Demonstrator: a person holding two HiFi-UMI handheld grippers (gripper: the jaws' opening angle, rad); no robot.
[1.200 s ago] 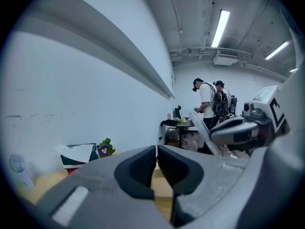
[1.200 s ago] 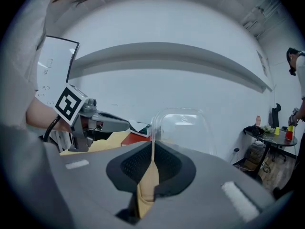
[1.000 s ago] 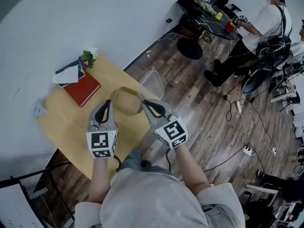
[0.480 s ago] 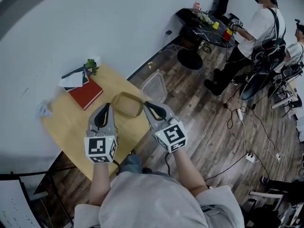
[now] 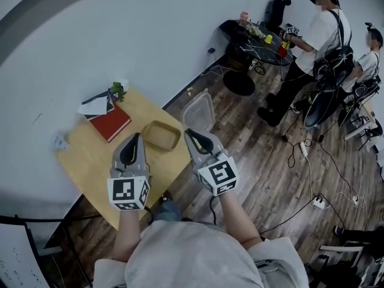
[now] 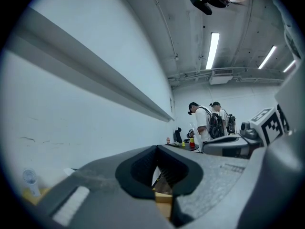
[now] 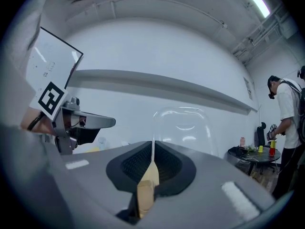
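Clear lid stands on edge in your right gripper, which is clamped on its rim, long axis pointing away from you. The tan box sits on the worktop, just left of the lid, between both gripper tips. Your left gripper is clenched on nothing.

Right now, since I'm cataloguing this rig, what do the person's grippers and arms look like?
Both the left gripper and right gripper are grey tapering wedges with black ribbed pads. Each carries a white cube printed with black square markers. The person wears a pale short-sleeved top; forearms are bare.
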